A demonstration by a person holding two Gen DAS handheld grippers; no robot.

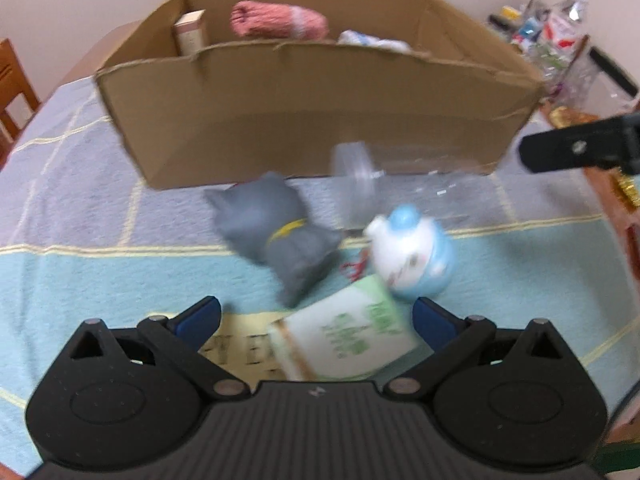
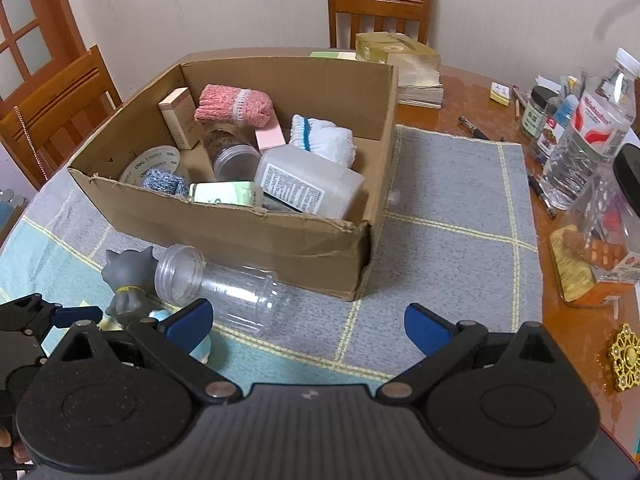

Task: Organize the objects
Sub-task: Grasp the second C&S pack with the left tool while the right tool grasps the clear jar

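Table w/ a grey and teal checked cloth is carrying everything. Cardboard box is sitting far-centre on the cloth, open on top, already holding a white plastic bottle, pink knit roll, white towel w/ blue stripe, tape roll & other bits.

Clear plastic jar is lying on its side on the cloth just in front of the box's near wall, mouth facing left. Grey cat figure is lying just left of the jar, near a white and blue doll on its right. Green and white packet is lying nearest, between the left gripper's blue fingers; not clear whether they're touching it, jaws spread wide.

Right gripper is hovering over bare cloth to the right of the jar, jaws wide, holding nothing. Left view is blurry.
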